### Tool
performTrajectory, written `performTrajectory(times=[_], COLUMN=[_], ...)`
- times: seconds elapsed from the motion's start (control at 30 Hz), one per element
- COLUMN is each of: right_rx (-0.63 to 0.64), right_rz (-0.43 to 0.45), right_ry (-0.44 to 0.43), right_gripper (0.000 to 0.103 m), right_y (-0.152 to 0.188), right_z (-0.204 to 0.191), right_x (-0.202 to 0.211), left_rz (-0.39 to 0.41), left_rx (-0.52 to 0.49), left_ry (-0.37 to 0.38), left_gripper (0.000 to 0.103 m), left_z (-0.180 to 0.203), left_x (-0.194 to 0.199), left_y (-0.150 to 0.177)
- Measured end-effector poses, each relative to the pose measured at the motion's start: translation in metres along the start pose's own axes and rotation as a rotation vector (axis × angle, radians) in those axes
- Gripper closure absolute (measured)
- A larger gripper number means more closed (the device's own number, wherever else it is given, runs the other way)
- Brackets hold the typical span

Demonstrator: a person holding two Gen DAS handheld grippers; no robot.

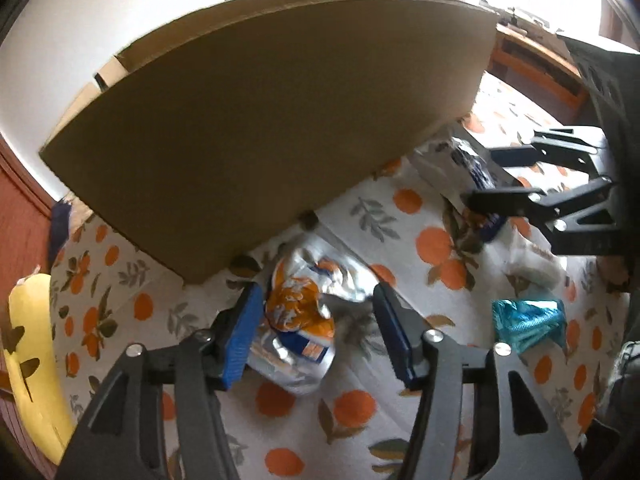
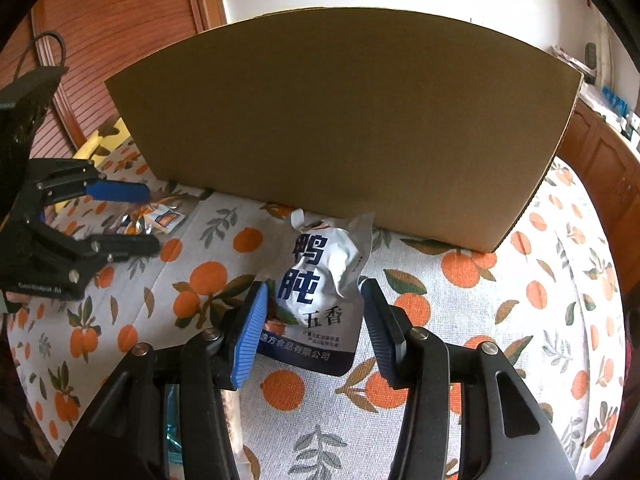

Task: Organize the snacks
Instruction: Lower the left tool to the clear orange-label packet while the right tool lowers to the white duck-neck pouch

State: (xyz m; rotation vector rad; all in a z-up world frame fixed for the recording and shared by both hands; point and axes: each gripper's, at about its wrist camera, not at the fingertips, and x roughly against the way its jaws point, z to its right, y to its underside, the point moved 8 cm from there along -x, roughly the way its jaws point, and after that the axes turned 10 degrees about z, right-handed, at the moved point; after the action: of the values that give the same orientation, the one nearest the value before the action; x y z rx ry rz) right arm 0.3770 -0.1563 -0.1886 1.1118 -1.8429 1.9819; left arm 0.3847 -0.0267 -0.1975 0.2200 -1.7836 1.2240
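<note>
Right wrist view: right gripper (image 2: 314, 328), jaws open, straddles the duck-gizzard pouch (image 2: 320, 288) beside the cardboard box (image 2: 332, 128), while left gripper (image 1: 316, 332), jaws open, brackets the orange snack packet (image 1: 298, 320) for boxing.

A large brown cardboard box (image 2: 332, 128) is standing upright on the orange-patterned cloth, its plain side facing both cameras and its top flaps showing at the far edge in the left wrist view (image 1: 264, 120). A crumpled silver and orange snack packet (image 1: 298, 316) is lying flat on the cloth just in front of the box, near its left end; in the right wrist view it is showing small and partly hidden (image 2: 160, 216). A puffy silver pouch (image 2: 320, 284) with big blue characters is lying face up, its torn top corner touching the box's base. A shiny teal wrapper (image 1: 528, 322) is lying on the cloth, well apart from the box.
</note>
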Motion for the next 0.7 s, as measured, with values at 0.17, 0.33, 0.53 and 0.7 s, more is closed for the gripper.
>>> performTrajectory(times=[0.17, 0.33, 0.53, 0.7], right_rx=[0.0, -0.002, -0.006, -0.007], right_rz=[0.0, 0.0, -0.001, -0.001], right_ry=[-0.001, -0.003, -0.007, -0.01], right_gripper=[0.054, 0.054, 0.054, 0.054], right_y=[0.0, 0.0, 0.0, -0.001], right_z=[0.002, 0.0, -0.001, 0.001], right_x=[0.0, 0.0, 0.0, 0.001], left_rz=[-0.041, -0.016, -0.027, -0.039], left_rx=[-0.018, 0.015, 0.119, 0.203], left_ry=[0.004, -0.041, -0.085, -0.075], left_gripper=[0.047, 0.046, 0.046, 0.045], left_z=[0.013, 0.013, -0.006, -0.016], left_x=[0.005, 0.007, -0.007, -0.015], left_y=[0.004, -0.006, -0.014, -0.014])
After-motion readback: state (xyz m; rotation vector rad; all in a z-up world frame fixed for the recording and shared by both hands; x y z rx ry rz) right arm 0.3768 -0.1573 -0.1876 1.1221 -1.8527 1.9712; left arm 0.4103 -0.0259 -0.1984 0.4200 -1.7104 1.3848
